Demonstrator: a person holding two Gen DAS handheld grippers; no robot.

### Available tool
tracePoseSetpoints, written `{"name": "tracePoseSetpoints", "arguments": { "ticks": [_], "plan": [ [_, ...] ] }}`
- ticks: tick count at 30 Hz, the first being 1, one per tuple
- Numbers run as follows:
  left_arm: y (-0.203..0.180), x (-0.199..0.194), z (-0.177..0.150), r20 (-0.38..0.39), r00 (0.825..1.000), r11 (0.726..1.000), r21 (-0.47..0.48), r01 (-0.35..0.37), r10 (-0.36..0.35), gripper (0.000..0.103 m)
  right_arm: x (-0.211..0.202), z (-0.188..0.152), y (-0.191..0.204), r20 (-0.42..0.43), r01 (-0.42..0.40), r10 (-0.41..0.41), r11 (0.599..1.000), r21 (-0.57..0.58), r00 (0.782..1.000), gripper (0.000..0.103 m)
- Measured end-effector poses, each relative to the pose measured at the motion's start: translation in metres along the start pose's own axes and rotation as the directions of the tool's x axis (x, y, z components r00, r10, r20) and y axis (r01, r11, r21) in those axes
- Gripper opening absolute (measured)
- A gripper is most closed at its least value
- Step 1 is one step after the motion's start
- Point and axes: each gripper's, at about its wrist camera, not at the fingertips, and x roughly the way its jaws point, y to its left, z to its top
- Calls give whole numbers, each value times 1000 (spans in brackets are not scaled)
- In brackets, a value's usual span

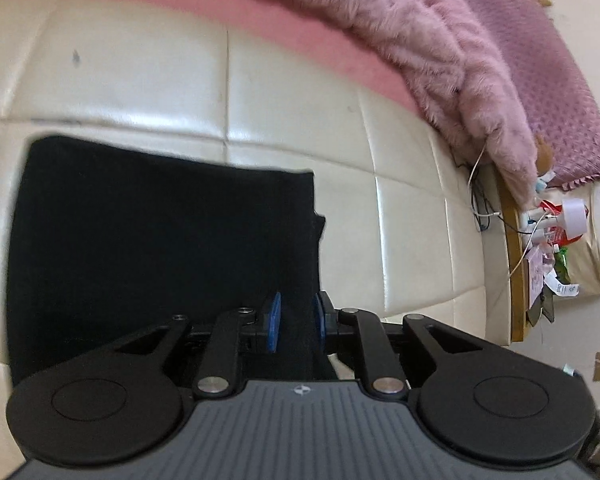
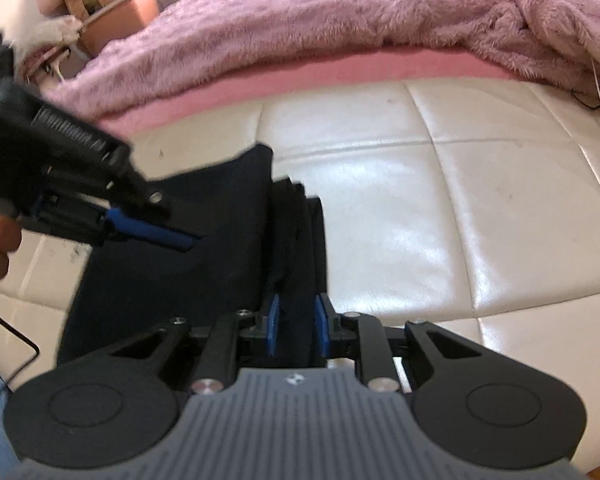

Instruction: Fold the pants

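Observation:
The black pants (image 1: 160, 240) lie folded into a flat rectangle on the cream quilted cushion (image 1: 292, 92). My left gripper (image 1: 297, 322) has its blue pads apart, with the pants' near right edge between them. In the right wrist view the pants (image 2: 220, 248) show stacked folded layers along their right edge. My right gripper (image 2: 297, 324) has its pads apart with that layered edge between them. The left gripper (image 2: 180, 240) also shows there at the left, hovering over the pants, held by a hand.
A fluffy pink blanket (image 2: 340, 12) and a pink sheet (image 1: 260, 12) lie behind the cushion. A wooden side table (image 1: 518, 264) with cables, a charger and clutter stands at the right. A brown box (image 2: 116, 12) sits at far left.

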Motion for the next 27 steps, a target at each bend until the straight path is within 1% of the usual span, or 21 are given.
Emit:
{"name": "tracePoseSetpoints", "arguments": {
  "ticks": [2, 3, 4, 7, 12, 14, 15, 16, 20, 24, 25, 27],
  "plan": [
    [4, -11, -2, 45, 998, 999, 33, -43, 41, 19, -3, 3, 1, 24, -39, 38, 999, 25, 999, 22],
    [10, -18, -4, 64, 996, 997, 42, -66, 64, 19, -2, 4, 2, 27, -55, 55, 998, 35, 998, 23],
    [17, -23, -7, 73, 995, 996, 36, -76, 73, 19, 0, 5, 3, 29, -74, 73, 996, 45, 997, 23],
    [40, -34, -13, 86, 994, 997, -10, -73, 73, 19, 13, 7, 6, 26, -103, 102, 992, 68, 994, 23],
    [74, -51, -21, 108, 990, 994, -75, -80, 88, 19, 40, 10, -5, -2, -141, 143, 979, 145, 990, 24],
    [86, -55, -23, 120, 988, 992, -99, -82, 94, 19, 42, 10, -9, 6, -167, 169, 969, 183, 986, 11],
    [92, -59, -24, 126, 987, 990, -113, -83, 97, 19, 42, 11, -8, 10, -178, 179, 965, 195, 984, 10],
    [98, -60, -24, 130, 986, 989, -126, -83, 100, 19, 39, 12, -6, 17, -181, 181, 966, 187, 983, 6],
    [109, -68, -26, 155, 982, 986, -148, -82, 105, 19, 17, 23, 20, 41, -190, 187, 974, 120, 982, 3],
    [104, -74, -25, 180, 980, 990, -124, -68, 90, 19, -25, 43, 47, 107, -233, 226, 971, 57, 968, 3],
    [102, -74, -25, 182, 979, 991, -114, -69, 89, 19, -35, 47, 51, 117, -235, 229, 971, 40, 966, 3],
    [98, -72, -24, 183, 978, 993, -86, -83, 98, 19, -45, 52, 51, 120, -217, 212, 976, 24, 970, 3]
  ]
}}
